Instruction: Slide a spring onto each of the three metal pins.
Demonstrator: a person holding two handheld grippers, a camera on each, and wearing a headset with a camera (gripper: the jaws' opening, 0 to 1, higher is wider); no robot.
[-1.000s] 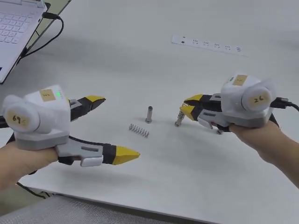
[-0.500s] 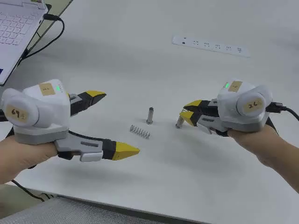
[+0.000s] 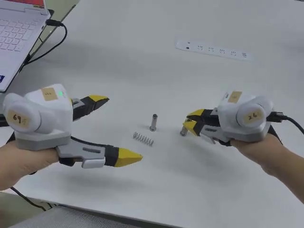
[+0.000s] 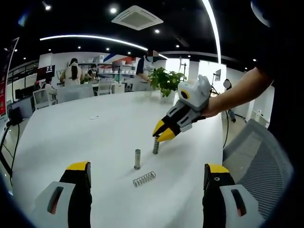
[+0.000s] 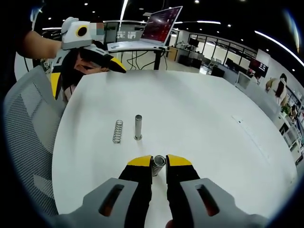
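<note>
Left gripper [image 3: 113,128], jaws spread wide, empty; right gripper [image 3: 192,121], jaws narrowed about the spring-bearing pin [image 3: 184,130], grip not discernible. Between the grippers stand a bare pin [image 3: 154,121] and, beside it, a loose spring [image 3: 142,139] lying flat. A power strip [image 3: 213,49] lies well beyond.

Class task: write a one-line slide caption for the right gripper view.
Right gripper, fingers flanking a spring-sleeved pin; beyond, a bare pin and a loose spring on the white table.
</note>
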